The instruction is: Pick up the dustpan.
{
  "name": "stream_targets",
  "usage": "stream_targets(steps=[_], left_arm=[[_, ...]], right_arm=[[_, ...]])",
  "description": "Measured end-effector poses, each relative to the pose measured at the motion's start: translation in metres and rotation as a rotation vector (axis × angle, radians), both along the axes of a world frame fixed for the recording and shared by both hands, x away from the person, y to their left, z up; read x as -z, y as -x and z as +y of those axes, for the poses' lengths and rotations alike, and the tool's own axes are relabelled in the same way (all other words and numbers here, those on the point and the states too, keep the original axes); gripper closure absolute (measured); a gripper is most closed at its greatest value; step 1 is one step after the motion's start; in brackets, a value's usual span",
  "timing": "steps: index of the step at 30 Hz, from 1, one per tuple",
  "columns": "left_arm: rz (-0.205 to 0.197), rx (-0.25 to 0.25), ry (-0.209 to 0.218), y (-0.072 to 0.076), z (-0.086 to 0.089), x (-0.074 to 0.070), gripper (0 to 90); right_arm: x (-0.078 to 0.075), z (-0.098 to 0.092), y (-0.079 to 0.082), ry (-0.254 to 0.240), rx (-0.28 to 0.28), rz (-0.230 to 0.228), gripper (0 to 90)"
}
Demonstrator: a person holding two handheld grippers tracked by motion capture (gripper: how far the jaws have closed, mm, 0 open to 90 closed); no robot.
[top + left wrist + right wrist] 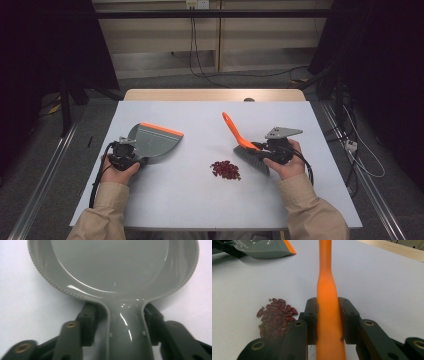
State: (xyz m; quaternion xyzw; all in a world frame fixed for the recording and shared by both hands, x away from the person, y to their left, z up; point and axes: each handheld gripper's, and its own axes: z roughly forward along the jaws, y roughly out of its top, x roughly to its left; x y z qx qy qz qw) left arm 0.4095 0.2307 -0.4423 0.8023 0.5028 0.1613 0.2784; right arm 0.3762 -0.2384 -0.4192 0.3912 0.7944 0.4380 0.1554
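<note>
A grey dustpan (156,140) with an orange front lip lies on the white table (200,205) at the left. My left gripper (134,151) is shut on its grey handle (126,335), a black pad against each side. At the right, my right gripper (259,150) is shut on the orange handle (326,280) of a hand brush (240,140), whose grey bristles (252,161) rest on the table. A small heap of dark red beans (226,170) lies between the two tools, just left of the bristles. The beans (275,317) and the dustpan (262,247) also show in the right gripper view.
A wooden edge (215,95) runs along the table's far side. Black cables (200,65) trail over the floor behind it, and more cables (360,155) lie at the right. Dark stands flank the table on both sides.
</note>
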Motion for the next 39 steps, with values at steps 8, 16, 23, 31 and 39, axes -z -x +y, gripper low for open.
stream_targets(steps=[8,16,23,31,39], left_arm=[[0.012,0.042,0.001,0.002,0.006,-0.005,64.2],[-0.006,0.158,0.059,0.019,0.011,-0.025,64.2],[-0.011,0.307,0.061,0.039,0.004,-0.035,64.1],[0.015,0.456,0.057,0.055,-0.011,-0.034,64.1],[0.041,0.552,0.046,0.068,-0.019,-0.029,64.1]], right_arm=[[0.000,0.000,0.000,0.003,-0.001,-0.002,71.4],[-0.001,0.001,0.000,-0.004,0.015,-0.007,71.4],[-0.003,0.002,0.002,0.006,0.047,-0.027,71.5],[-0.003,0.003,0.003,-0.005,0.063,-0.022,71.4],[0.001,0.004,0.003,-0.007,0.094,-0.010,71.5]])
